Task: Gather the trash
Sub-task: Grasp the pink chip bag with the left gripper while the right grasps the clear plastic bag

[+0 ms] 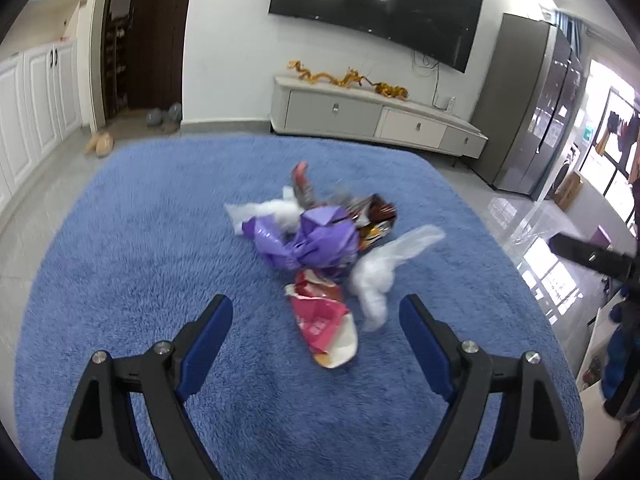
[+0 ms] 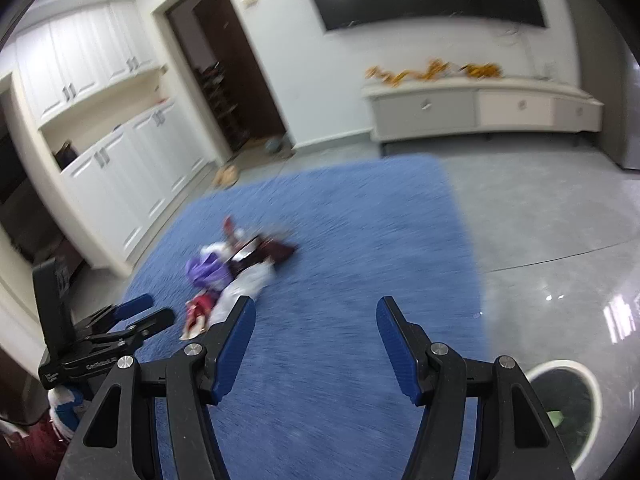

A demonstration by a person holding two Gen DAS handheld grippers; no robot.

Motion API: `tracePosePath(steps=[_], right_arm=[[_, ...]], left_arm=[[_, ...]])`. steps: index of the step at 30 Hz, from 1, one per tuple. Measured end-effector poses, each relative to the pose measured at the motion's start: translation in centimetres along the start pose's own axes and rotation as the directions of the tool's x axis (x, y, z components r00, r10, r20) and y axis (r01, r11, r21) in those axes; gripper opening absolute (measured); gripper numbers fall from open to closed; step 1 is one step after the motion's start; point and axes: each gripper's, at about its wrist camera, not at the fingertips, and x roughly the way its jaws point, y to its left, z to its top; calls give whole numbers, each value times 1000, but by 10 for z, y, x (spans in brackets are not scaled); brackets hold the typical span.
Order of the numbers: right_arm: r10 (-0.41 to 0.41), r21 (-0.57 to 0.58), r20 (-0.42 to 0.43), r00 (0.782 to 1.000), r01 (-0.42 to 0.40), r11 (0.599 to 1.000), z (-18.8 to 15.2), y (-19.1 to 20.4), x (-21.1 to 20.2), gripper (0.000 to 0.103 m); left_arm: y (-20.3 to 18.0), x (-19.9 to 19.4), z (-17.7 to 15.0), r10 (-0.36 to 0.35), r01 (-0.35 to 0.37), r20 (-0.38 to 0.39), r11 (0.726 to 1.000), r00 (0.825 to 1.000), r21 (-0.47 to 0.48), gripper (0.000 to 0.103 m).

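Observation:
A pile of trash lies on a blue rug (image 1: 140,240): a crumpled purple bag (image 1: 316,240), a red and white wrapper (image 1: 324,320), white plastic (image 1: 376,272) and a dark snack bag (image 1: 376,216). My left gripper (image 1: 316,312) is open and empty, just short of the red wrapper. My right gripper (image 2: 316,312) is open and empty above the rug (image 2: 340,240), to the right of the pile (image 2: 232,268). The left gripper (image 2: 136,316) shows at the left in the right wrist view.
A white-rimmed bin (image 2: 568,412) stands on the grey floor at the right gripper's lower right. A TV cabinet (image 1: 376,116) lines the far wall under a TV (image 1: 376,4). White cupboards (image 2: 120,168) and a doorway (image 2: 232,72) are to the left. A fridge (image 1: 536,112) stands right.

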Motion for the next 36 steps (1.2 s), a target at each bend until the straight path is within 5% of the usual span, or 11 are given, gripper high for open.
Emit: tracePosePath(steps=[14, 20, 28, 36], right_arm=[[190, -1, -162, 968, -193, 981, 6, 39, 108, 60], [234, 20, -198, 952, -235, 972, 3, 42, 130, 39], [232, -3, -163, 959, -235, 972, -2, 41, 96, 34], [209, -13, -46, 977, -209, 978, -8, 30, 13, 34]], left_arm=[[17, 46, 0, -58, 50, -113, 996, 992, -67, 58], [13, 40, -6, -46, 41, -116, 998, 992, -40, 35], [3, 11, -13, -42, 40, -87, 999, 995, -23, 33], [-24, -54, -10, -6, 6, 15, 1000, 1000, 19, 33]])
